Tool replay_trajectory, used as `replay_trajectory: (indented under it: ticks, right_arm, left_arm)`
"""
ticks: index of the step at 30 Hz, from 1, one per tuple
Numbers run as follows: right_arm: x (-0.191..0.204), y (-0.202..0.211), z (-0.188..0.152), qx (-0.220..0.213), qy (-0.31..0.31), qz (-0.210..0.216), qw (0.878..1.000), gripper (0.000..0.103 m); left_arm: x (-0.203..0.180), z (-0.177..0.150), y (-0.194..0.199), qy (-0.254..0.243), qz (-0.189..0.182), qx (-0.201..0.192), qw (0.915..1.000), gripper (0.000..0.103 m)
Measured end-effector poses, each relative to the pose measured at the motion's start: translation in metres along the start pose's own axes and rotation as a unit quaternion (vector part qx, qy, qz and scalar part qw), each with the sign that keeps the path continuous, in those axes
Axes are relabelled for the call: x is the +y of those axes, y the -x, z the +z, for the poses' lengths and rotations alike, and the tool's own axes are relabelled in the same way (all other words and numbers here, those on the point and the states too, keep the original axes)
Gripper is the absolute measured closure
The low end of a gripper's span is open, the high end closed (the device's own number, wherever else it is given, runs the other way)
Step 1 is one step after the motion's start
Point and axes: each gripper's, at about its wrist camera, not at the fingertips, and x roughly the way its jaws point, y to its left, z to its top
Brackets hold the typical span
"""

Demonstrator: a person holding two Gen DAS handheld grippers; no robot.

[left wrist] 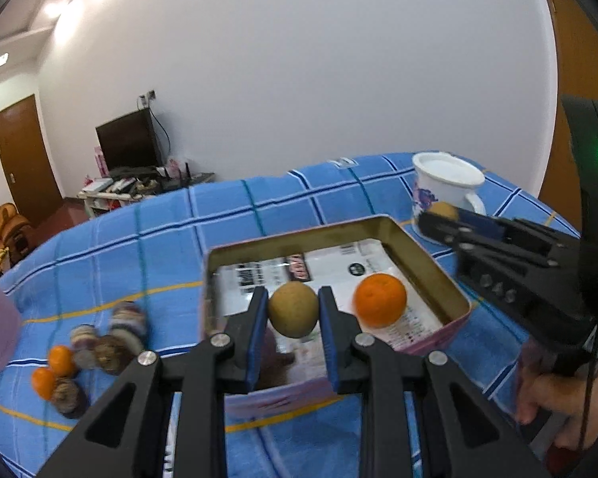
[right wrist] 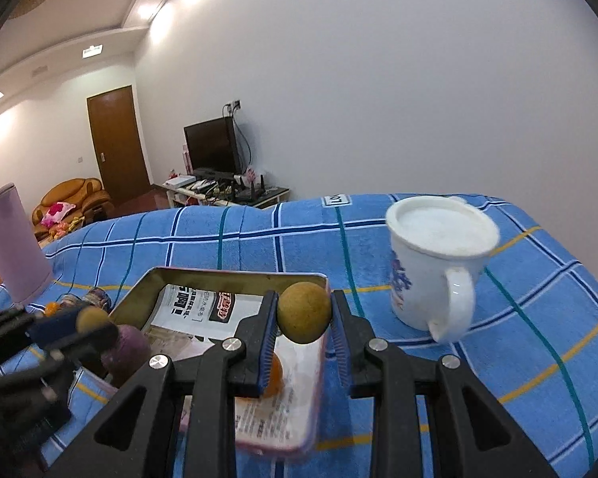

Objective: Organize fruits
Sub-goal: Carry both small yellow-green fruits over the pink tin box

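Note:
A pink tin box [left wrist: 446, 279] lined with printed paper sits on the blue checked cloth; it also shows in the right wrist view [right wrist: 235, 275]. An orange [left wrist: 380, 299] lies in it, and a purple fruit [right wrist: 125, 348] at its near left. My left gripper [left wrist: 293, 312] is shut on a tan round fruit [left wrist: 293, 308] above the box. My right gripper [right wrist: 303, 314] is shut on another tan round fruit [right wrist: 303, 312] above the box's right edge; it also shows in the left wrist view [left wrist: 444, 215].
A white mug [right wrist: 438, 263] stands right of the box. A heap of small oranges and brown and purple fruits [left wrist: 87, 352] lies on the cloth to the left. A pink cylinder [right wrist: 14, 243] stands at the far left.

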Motion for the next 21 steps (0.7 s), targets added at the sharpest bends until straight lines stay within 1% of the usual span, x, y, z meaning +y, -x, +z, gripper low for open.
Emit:
replay_trajectory:
  ticks: [4,9,14,18,21]
  right_arm:
    - [0.003,-0.015,0.002,0.012,0.003,0.013,1.0,0.075]
    - [0.002,-0.025,0.0,0.027,0.007,0.021,0.999,0.075]
    - [0.003,-0.035,-0.002,0.046,0.01,0.027,0.999,0.075]
    - [0.006,-0.039,-0.002,0.052,0.015,0.03,0.998,0.075]
    - [0.009,-0.04,-0.002,0.053,0.02,0.034,0.998,0.075]
  left_arm:
    - [-0.011,0.002,-0.019,0.002,0.004,0.016,0.9999,0.076]
    - [-0.02,-0.001,-0.034,-0.01,0.018,0.029,0.9994,0.076]
    - [-0.022,-0.003,-0.039,-0.016,0.026,0.034,0.999,0.076]
    - [-0.024,-0.005,-0.042,-0.025,0.038,0.038,0.9983,0.076]
    - [-0.024,-0.008,-0.043,-0.031,0.04,0.043,0.9978,0.076]
